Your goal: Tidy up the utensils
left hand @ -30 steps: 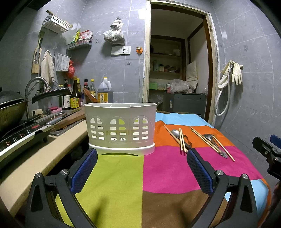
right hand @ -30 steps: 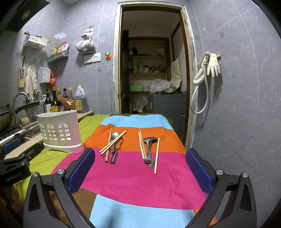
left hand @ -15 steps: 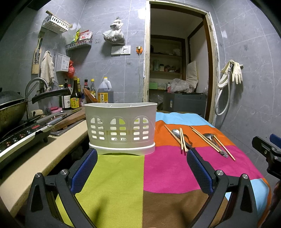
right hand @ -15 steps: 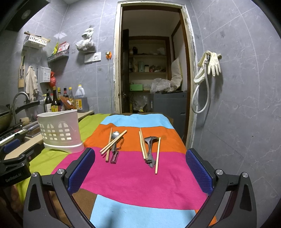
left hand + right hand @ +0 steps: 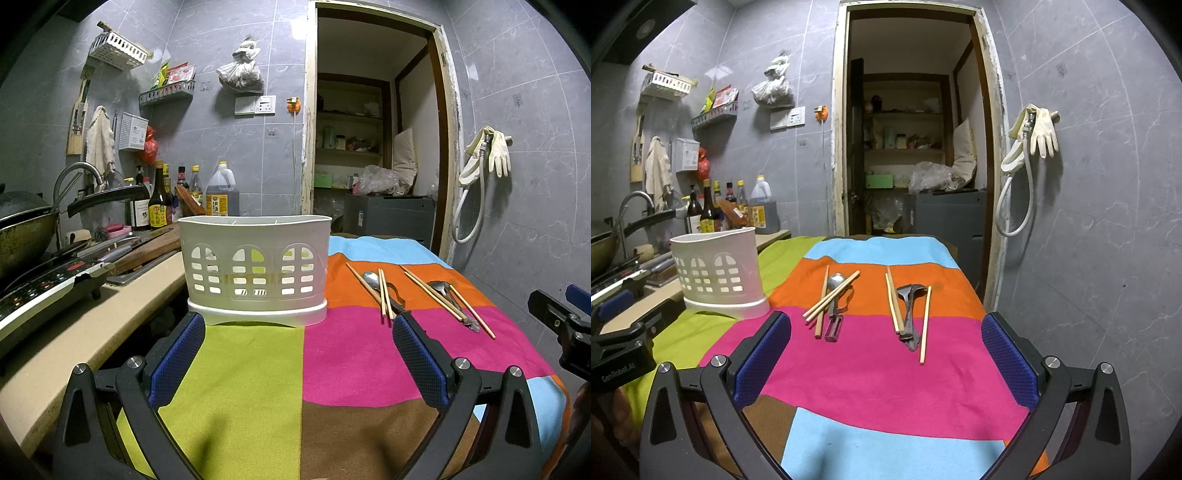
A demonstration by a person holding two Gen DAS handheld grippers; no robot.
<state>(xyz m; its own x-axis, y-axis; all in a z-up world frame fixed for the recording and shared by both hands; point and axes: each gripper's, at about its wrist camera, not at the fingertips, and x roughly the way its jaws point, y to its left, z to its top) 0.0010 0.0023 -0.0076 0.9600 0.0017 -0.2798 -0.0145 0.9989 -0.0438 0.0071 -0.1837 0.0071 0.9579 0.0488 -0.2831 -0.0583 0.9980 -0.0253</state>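
Left wrist view: left gripper (image 5: 298, 349) spread wide and empty before the white caddy (image 5: 254, 265) on the striped cloth (image 5: 354, 354); right wrist view: right gripper (image 5: 886, 349) likewise apart, chopsticks (image 5: 830, 297) and spoons (image 5: 909, 303) lying ahead, caddy (image 5: 718, 274) left.

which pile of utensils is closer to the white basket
The pile with the round silver spoon and crossed chopsticks lies nearer the white basket. The other pile, around the dark fork-like utensil, lies farther right.
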